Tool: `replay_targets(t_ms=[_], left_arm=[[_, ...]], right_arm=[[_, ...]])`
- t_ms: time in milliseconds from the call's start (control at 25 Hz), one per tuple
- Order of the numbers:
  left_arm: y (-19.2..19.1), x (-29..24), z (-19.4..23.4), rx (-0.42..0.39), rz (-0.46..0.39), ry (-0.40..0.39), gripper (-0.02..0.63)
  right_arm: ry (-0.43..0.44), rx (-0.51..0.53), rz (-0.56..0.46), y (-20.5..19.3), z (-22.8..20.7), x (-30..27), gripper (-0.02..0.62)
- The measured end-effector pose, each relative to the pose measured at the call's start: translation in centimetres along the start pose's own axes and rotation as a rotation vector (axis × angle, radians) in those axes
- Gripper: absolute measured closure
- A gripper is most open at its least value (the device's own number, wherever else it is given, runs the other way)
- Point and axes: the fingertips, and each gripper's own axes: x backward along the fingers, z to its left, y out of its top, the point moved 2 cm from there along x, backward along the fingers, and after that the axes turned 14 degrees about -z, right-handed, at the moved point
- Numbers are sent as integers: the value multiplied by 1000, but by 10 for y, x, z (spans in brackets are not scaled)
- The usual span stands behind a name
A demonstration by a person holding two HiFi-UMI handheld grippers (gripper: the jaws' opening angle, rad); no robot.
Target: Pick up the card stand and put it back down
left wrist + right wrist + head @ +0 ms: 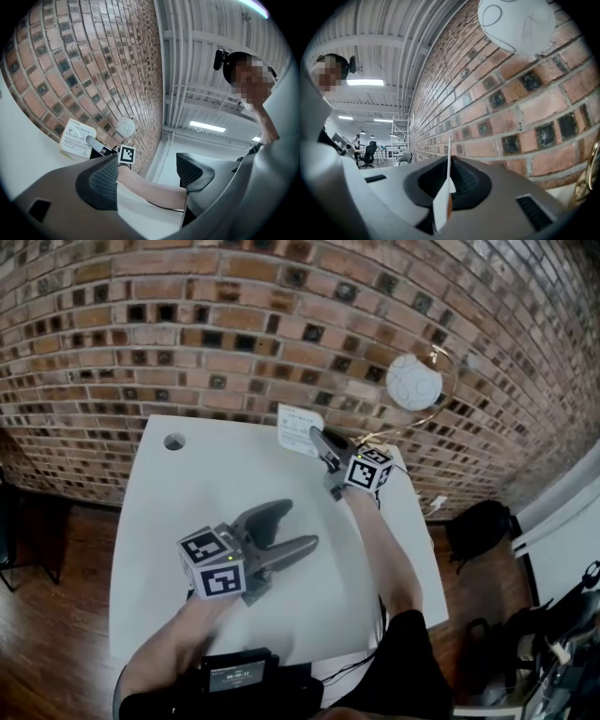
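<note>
Card stand (300, 427) being gripped at white bench (169, 549)
Right tongs (321, 442) are clamping its thin panel; left tongs (298, 525) are hanging open, empty.

Thin white printed card stand (298, 427), upright, clamped edge-on in right gripper (317, 439), near far edge of white table (187, 521).

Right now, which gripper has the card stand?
The right gripper: it is shut on the card stand. The left gripper is open and empty.

Rough brick wall (234, 324); smooth matt table (169, 512); ribbed matt fingers (103, 183)
</note>
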Motion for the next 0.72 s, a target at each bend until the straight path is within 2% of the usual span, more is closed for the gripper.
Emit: replay_targets(t_ms=[720], left_arm=[[-1, -2, -2, 6, 0, -8, 227]], right_arm=[[45, -35, 29, -22, 2, -16, 568]])
